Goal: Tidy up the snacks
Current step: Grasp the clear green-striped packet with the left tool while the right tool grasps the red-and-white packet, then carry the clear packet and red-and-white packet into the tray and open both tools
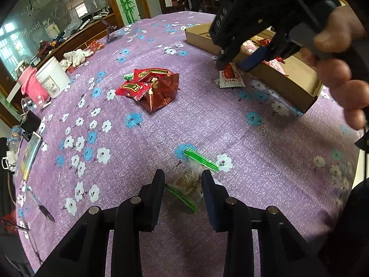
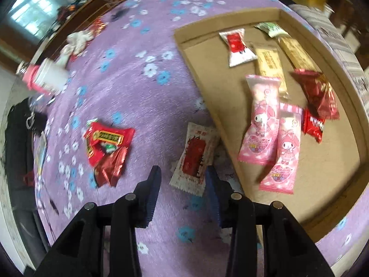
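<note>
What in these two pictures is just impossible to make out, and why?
- White and red packet, right wrist view: print smeared by motion blur.
- Red snack pile, both views: overlapping wrappers hide how many there are.
- Clear green-striped packet, left wrist view: left tool straddles it; whether its pads touch it is unclear.
- Cardboard tray, left wrist view: right tool and a hand cover its contents.
</note>
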A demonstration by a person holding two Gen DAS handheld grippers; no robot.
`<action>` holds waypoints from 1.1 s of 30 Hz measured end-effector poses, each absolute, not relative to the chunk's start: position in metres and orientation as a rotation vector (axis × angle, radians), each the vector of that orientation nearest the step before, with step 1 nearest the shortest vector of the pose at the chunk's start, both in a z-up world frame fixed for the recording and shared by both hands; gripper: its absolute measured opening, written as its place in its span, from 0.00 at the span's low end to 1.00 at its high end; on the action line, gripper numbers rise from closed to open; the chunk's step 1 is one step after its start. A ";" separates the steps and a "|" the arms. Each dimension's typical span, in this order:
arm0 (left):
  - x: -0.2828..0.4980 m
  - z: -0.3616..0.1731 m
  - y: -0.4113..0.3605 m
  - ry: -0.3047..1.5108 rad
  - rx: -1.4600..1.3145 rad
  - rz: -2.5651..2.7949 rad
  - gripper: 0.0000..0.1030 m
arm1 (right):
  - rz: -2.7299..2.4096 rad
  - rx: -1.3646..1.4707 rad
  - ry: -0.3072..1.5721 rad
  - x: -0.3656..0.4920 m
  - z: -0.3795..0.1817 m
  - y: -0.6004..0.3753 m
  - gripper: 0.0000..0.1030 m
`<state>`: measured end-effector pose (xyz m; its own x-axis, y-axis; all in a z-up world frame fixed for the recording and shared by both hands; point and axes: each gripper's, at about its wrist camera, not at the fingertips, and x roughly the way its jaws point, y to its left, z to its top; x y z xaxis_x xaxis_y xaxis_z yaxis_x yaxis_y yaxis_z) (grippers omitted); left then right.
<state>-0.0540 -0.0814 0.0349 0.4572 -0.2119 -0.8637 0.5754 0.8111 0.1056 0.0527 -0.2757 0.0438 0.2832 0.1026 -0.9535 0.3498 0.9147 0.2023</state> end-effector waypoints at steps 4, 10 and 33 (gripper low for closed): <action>-0.054 0.035 -0.078 0.976 0.409 -0.531 0.33 | -0.255 0.442 1.279 0.058 0.034 -0.278 0.37; -0.052 0.034 -0.076 0.974 0.399 -0.559 0.33 | -0.268 0.367 1.277 0.066 0.028 -0.269 0.36; -0.036 0.033 -0.064 1.055 0.294 -0.574 0.46 | 0.189 0.234 1.277 -0.002 0.050 -0.227 0.18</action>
<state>-0.0364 -0.0636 0.0329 0.3659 -0.3025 -0.8801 0.5751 0.8170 -0.0416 -0.0017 -0.2273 0.0498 0.2800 0.2686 -0.9217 -0.0100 0.9608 0.2770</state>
